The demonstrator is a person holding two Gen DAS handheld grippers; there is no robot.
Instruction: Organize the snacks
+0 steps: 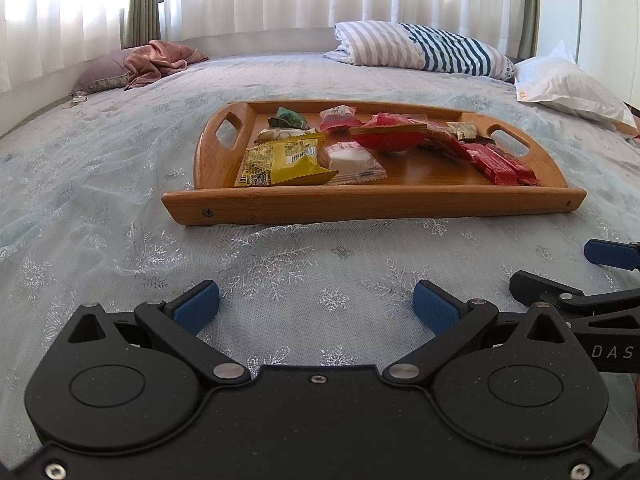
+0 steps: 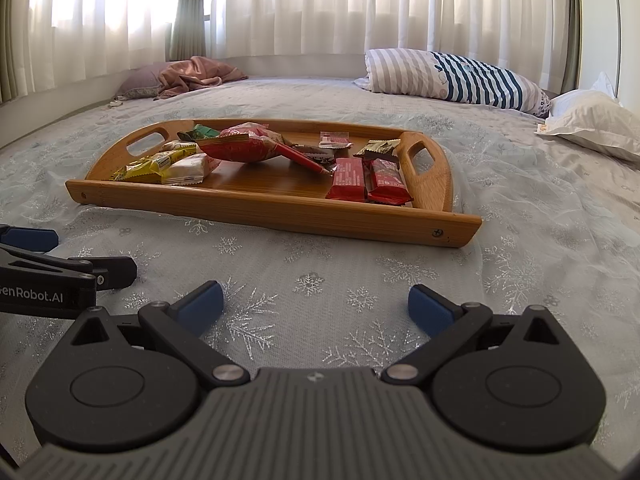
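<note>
My jaws stand spread and empty on both grippers, left gripper (image 1: 316,304) and right gripper (image 2: 316,304), low over the bed (image 1: 120,200). The snacks (image 1: 288,160) all lie inside the wooden tray (image 1: 360,206) ahead, gathered or awaiting sorting.

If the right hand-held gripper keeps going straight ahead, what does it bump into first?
Probably the wooden tray: its near rail lies across the path of the open right hand-held gripper. Before that there is only bedspread. Depth is hard to judge, so it might skim over the rail.
</note>
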